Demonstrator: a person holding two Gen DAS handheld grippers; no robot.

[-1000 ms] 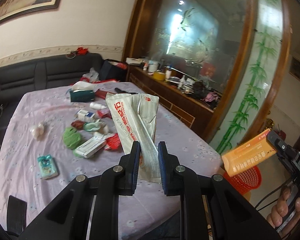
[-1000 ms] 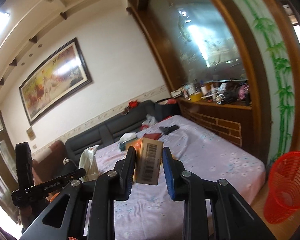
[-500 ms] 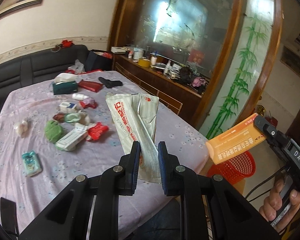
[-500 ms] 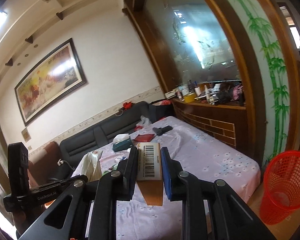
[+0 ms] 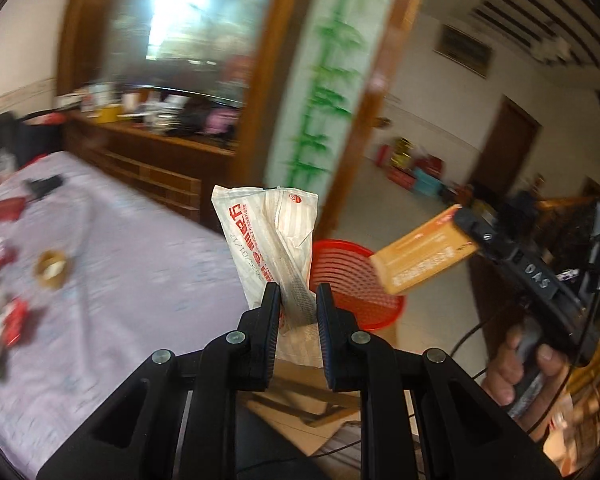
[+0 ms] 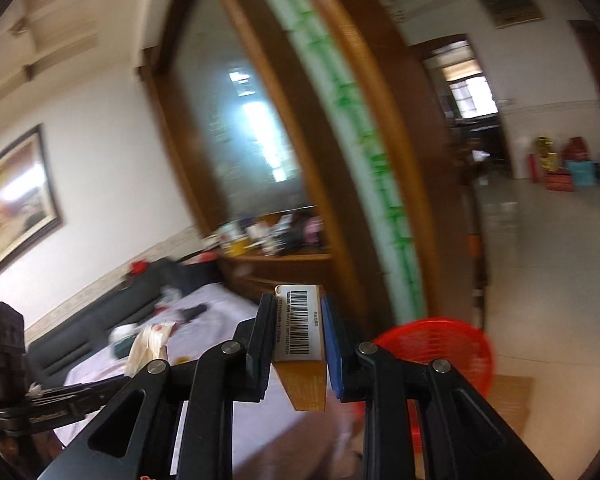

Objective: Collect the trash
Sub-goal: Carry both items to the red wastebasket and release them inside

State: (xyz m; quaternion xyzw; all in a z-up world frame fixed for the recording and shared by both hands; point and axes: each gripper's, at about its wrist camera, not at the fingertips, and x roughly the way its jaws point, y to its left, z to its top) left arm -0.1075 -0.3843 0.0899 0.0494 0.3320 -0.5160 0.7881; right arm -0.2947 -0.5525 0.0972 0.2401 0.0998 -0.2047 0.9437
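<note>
My left gripper [image 5: 298, 294] is shut on a white wrapper with red print [image 5: 266, 236], held upright in the air beside the table's right edge. My right gripper [image 6: 298, 320] is shut on an orange box with a barcode [image 6: 302, 354]; in the left wrist view that box [image 5: 422, 258] hangs over the red mesh basket [image 5: 354, 280]. The basket stands on the floor past the table corner and also shows in the right wrist view [image 6: 440, 346]. The left gripper and its wrapper [image 6: 150, 344] show at the lower left of the right wrist view.
A table with a lilac cloth [image 5: 140, 256] carries several scattered wrappers and packets [image 5: 8, 312] at the left. A wooden cabinet [image 5: 152, 160] and a bamboo-painted pillar [image 5: 324, 92] stand behind. Flat cardboard [image 6: 508, 396] lies on the tiled floor by the basket.
Both grippers have swung right, away from the table toward the red basket. The orange box now hangs over the basket. Both grips are unchanged.
</note>
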